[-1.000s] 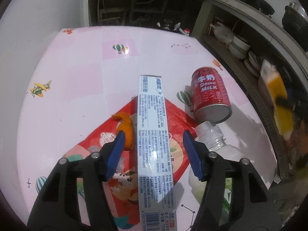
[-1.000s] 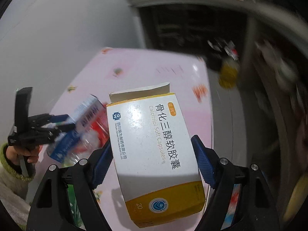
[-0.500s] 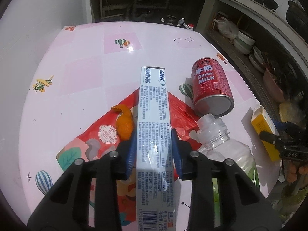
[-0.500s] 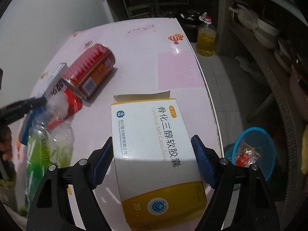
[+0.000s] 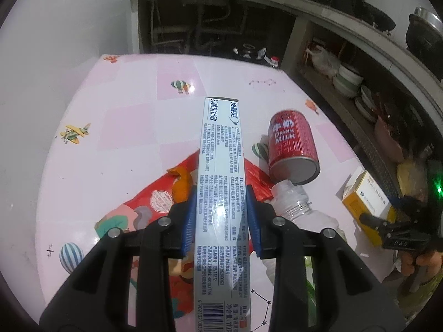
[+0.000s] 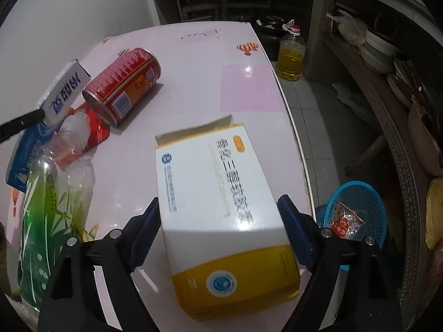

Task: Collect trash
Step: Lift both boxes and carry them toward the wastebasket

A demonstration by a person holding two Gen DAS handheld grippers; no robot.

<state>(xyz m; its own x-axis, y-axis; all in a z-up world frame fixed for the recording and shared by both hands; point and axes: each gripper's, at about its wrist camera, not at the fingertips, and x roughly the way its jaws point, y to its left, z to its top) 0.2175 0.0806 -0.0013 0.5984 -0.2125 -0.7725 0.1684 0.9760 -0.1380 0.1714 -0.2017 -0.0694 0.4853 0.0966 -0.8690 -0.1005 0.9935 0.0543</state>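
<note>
My left gripper (image 5: 220, 193) is shut on a long grey toothpaste box (image 5: 220, 149) and holds it above the pink table (image 5: 124, 127). A red snack wrapper (image 5: 155, 202) and a piece of orange peel (image 5: 181, 185) lie under it. My right gripper (image 6: 218, 202) hovers low over the table's right edge. Its jaws are opening around a white and yellow medicine box (image 6: 210, 171), which is blurred and tilted between the pads. A red milk can (image 6: 124, 83) and a clear bottle with a green label (image 6: 52, 188) lie on the table.
On the floor, right of the table edge, stands a blue basket (image 6: 357, 207) with a wrapper inside. An oil bottle (image 6: 290, 55) is on the floor behind the table. Shelves with bowls (image 5: 346, 80) run along the right. A white wall borders the left.
My left gripper closed on the toothpaste box and raised it a little. My right gripper came down to the table's right edge, and the medicine box now tilts and blurs between wider jaws.
</note>
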